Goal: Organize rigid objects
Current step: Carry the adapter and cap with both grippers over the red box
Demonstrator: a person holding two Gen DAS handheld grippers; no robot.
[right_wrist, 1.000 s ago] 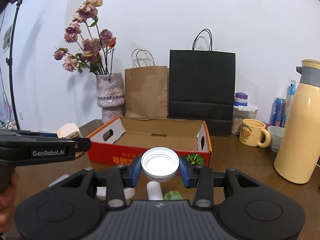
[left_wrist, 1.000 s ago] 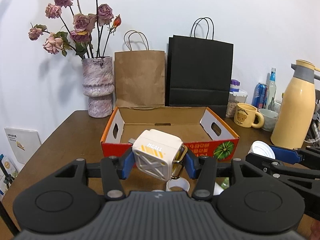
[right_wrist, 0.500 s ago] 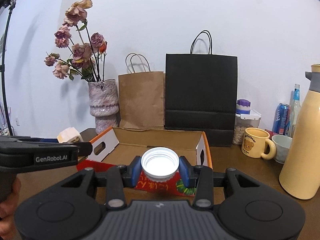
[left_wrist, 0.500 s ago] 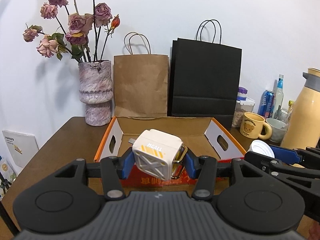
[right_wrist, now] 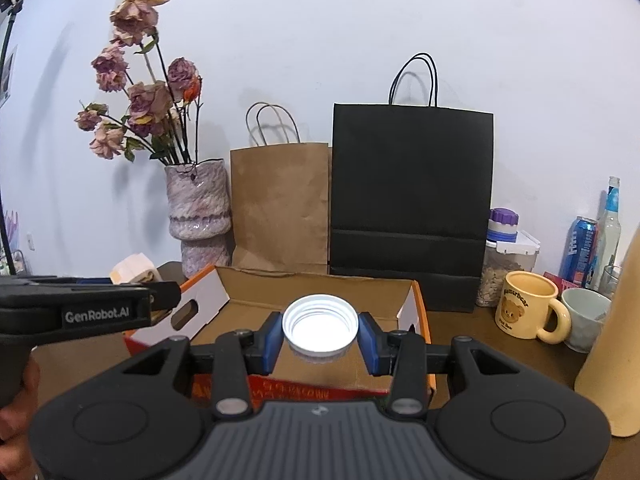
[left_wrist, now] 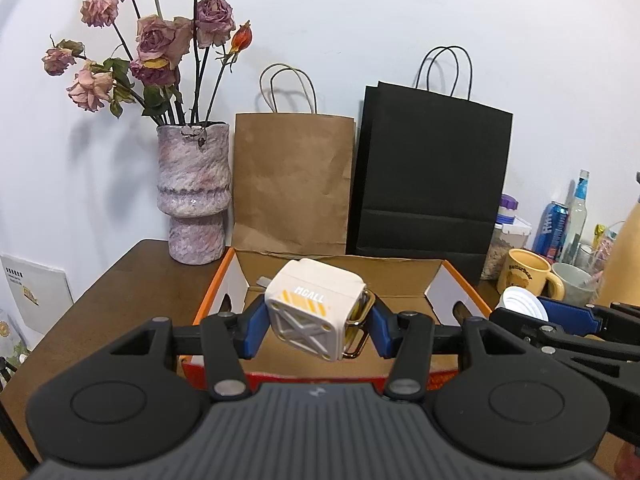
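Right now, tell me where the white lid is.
The white lid is clamped in the right gripper, centre of the right wrist view, held above the open cardboard box; the yellow mug stands to its right.

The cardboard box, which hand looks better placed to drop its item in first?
Probably the right: its gripper holds the white lid over the cardboard box floor, while the left gripper's white cube hangs nearer the front wall.

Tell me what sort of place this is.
Probably a home, at a wooden side or dining table against a wall: a vase of dried roses, paper shopping bags, and a bear mug beside drinks and a food jar.
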